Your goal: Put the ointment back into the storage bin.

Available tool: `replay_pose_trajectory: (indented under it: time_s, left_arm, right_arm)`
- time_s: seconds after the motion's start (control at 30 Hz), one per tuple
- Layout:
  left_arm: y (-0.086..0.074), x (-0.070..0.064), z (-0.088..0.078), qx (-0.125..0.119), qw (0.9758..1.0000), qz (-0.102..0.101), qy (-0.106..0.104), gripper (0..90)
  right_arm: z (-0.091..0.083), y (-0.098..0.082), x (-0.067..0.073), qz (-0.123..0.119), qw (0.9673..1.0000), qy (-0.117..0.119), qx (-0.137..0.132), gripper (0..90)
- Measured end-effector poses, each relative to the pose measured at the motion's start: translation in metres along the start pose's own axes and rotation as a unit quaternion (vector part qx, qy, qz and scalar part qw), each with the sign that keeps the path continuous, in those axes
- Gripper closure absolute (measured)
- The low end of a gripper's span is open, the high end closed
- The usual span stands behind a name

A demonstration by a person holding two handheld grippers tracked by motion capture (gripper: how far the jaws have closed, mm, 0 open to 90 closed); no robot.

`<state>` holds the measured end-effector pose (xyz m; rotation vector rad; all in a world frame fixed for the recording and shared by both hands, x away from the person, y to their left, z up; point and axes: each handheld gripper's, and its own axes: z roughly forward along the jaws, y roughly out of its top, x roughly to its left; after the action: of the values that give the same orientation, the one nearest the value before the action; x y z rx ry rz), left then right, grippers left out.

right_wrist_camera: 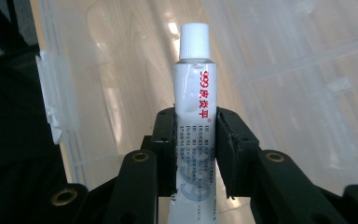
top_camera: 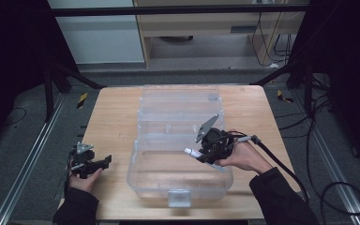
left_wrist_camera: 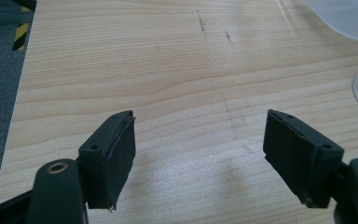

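Gripping a white tube (right_wrist_camera: 195, 107) over the clear box (top_camera: 178, 183), apparently, the right tool (right_wrist_camera: 196, 140); left tool (left_wrist_camera: 200, 158) agape.

High view overlooks the table (top_camera: 117, 117); claw views sit close, sharing its wood.

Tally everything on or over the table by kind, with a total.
Clear plastic box, open: 1
White ointment tube, clamped in the right gripper: 1
Grippers: 2, the left gripper open and empty
Total: 4
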<state>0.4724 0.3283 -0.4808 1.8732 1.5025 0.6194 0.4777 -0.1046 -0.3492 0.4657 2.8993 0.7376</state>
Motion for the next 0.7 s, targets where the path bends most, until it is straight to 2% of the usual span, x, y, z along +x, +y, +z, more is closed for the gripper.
replay_pose_trajectory:
  time_s: [0.1,0.2,0.27,0.4,0.47,0.57,0.6,0.7]
  left_arm:
    - [0.000,0.000,0.000,0.000,1.0000,0.000,0.000,24.7]
    - [0.000,0.000,0.000,0.000,1.0000,0.000,0.000,24.7]
    - [0.000,0.000,0.000,0.000,1.0000,0.000,0.000,24.7]
    - [0.000,0.000,0.000,0.000,1.0000,0.000,-0.001,24.7]
    - [0.000,0.000,0.000,0.000,1.0000,0.000,-0.001,24.7]
    - [0.000,0.000,0.000,0.001,1.0000,0.001,-0.001,24.7]
    - [0.000,0.000,0.000,0.001,1.0000,0.001,-0.001,24.7]
    - [0.000,0.000,0.000,0.001,1.0000,0.000,-0.001,24.8]
  right_arm:
    - [0.005,0.000,0.000,-0.012,0.9999,0.004,0.011,69.8]
    - [0.014,0.000,0.001,-0.032,0.9988,0.008,0.035,69.8]
    - [0.016,0.000,0.001,-0.033,0.9987,0.010,0.038,69.9]
    - [0.023,0.000,0.003,-0.050,0.9975,0.021,0.045,69.8]
    - [0.029,-0.001,0.003,-0.066,0.9958,0.028,0.058,69.9]
    - [0.033,-0.001,0.004,-0.076,0.9941,0.033,0.070,69.8]
    - [0.037,-0.002,0.004,-0.088,0.9925,0.035,0.077,69.9]
    - [0.041,-0.002,0.005,-0.095,0.9913,0.040,0.083,69.8]
